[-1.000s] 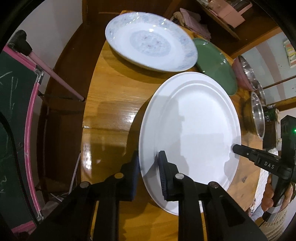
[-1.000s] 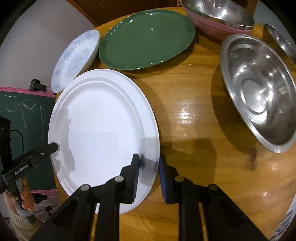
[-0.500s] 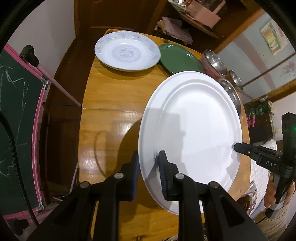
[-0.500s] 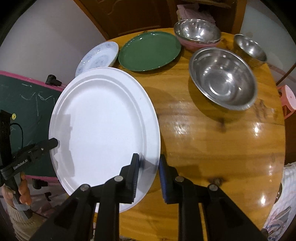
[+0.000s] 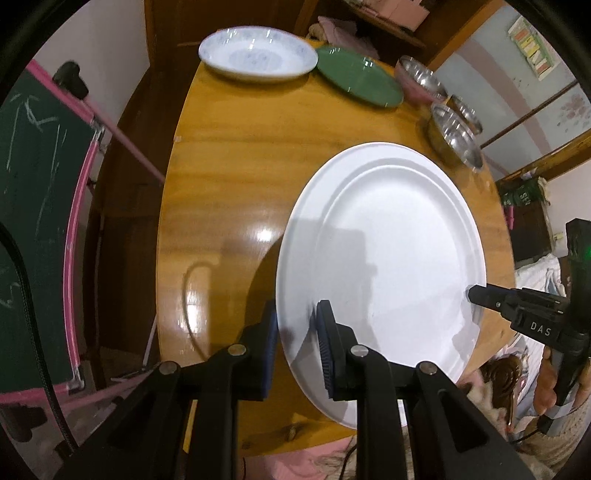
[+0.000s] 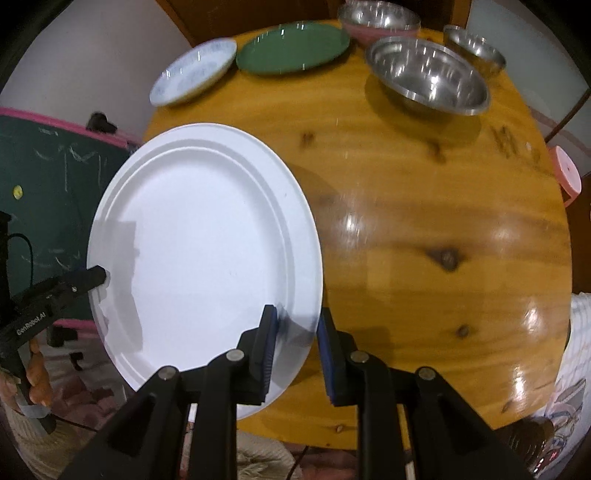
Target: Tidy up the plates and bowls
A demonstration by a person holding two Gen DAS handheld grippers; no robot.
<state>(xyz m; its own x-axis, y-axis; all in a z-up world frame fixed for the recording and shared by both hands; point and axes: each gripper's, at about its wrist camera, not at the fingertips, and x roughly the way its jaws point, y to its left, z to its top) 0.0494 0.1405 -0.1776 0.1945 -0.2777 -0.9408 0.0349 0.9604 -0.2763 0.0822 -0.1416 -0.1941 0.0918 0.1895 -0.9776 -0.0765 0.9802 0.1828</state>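
Observation:
A large white plate point(image 5: 388, 258) point(image 6: 207, 243) hangs above the round wooden table point(image 5: 229, 173) point(image 6: 424, 206), carried by both grippers. My left gripper point(image 5: 295, 325) is shut on its left rim, and my right gripper point(image 6: 295, 328) is shut on the opposite rim. Each gripper's tip shows in the other's view, the right gripper point(image 5: 476, 295) and the left gripper point(image 6: 98, 277). At the table's far side lie a blue-patterned white plate point(image 5: 258, 59) point(image 6: 194, 72) and a green plate point(image 5: 360, 81) point(image 6: 293, 46).
Steel bowls stand at the far right: a large one point(image 6: 426, 75) point(image 5: 456, 136), a small one point(image 6: 474, 48), and one nested in a pink bowl point(image 6: 378, 18) point(image 5: 421, 79). A green chalkboard with a pink frame point(image 5: 40, 221) stands left of the table. A pink stool point(image 6: 567, 177) is at the right.
Both grippers have lifted the white plate and drawn it back towards the table's near edge. The far plates and bowls look smaller and further off now.

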